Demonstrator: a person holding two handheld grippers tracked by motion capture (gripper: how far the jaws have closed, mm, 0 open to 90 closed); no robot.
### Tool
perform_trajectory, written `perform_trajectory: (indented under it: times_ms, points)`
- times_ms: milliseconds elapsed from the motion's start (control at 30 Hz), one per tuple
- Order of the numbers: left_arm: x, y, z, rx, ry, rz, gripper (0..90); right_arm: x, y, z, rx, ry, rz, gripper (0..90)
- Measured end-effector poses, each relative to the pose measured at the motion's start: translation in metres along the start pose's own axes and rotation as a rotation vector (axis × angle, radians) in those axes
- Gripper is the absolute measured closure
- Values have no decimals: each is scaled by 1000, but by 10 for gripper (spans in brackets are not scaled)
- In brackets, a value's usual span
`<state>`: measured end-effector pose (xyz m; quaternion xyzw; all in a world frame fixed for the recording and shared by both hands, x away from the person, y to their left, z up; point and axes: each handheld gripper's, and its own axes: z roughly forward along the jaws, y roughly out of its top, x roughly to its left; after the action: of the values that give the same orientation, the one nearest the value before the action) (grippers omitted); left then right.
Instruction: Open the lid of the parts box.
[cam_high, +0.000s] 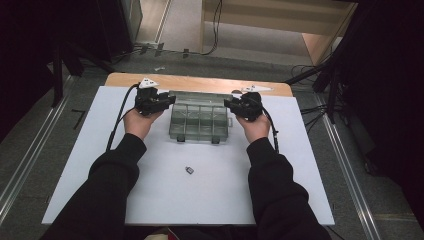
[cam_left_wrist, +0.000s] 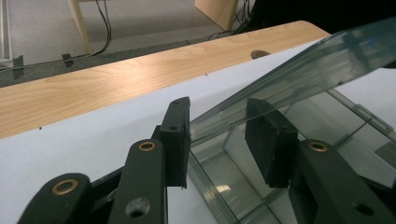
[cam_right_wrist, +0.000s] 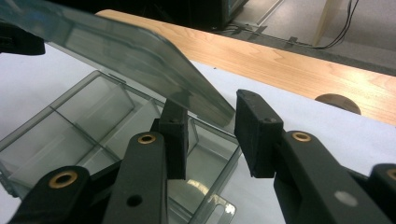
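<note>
- Lying across the middle of the high view, the clear grey-tinted plastic compartment box (cam_high: 199, 122) is set with its long axis running left to right on the white board (cam_high: 100, 165), and its hinged transparent lid (cam_high: 200, 96) is seen raised along the upper edge.
- The left gripper (cam_high: 167, 100) is placed at the box's upper-left corner and the right gripper (cam_high: 228, 103) at its upper-right corner, so one short end of the lid is flanked by each tool.
- In the left gripper view, the lid (cam_left_wrist: 299, 74) is seen slanting from the upper right of the frame down between the two black pads; the jaws are held partly spread, and the lid's end edge is straddled. Whether the pads actually press on it cannot be told.
- In the right gripper view, the lid (cam_right_wrist: 121, 60) slopes from the upper left of the frame to its rounded corner just between the jaws, which are likewise partly spread; contact cannot be confirmed here either.
- The open compartments (cam_right_wrist: 93, 126) are visible beneath the tilted lid, apparently empty.
- The coming move is judged to turn on the hinge line, which runs parallel to the box's long axis at the upper edge: both ends must be swung together.
- A small dark object (cam_high: 189, 170) lies apart, lower centre of the high view, nearer neither hand clearly.
</note>
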<state>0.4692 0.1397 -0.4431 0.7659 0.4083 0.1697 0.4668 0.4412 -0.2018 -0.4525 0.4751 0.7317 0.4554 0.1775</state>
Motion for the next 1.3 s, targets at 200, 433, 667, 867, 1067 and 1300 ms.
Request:
perform_trajectory:
  times_ms: [200,433,667,867,1067,1300]
  points:
    - [0,0,6,8,17,21,611,-2,1,5,-13,-4,12,637]
    - [-5,6,12,10,18,38,611,-5,5,10,-14,-16,18,639]
    - [-4,6,15,1,30,23,616,-7,12,16,-11,-38,26,644]
    - [-4,4,18,-9,45,28,613,-8,13,19,-16,-39,41,643]
    - [-2,4,25,-29,60,12,616,-9,10,25,-16,-50,33,639]
    - [-2,10,32,-19,73,15,616,-10,7,33,-35,-71,41,642]
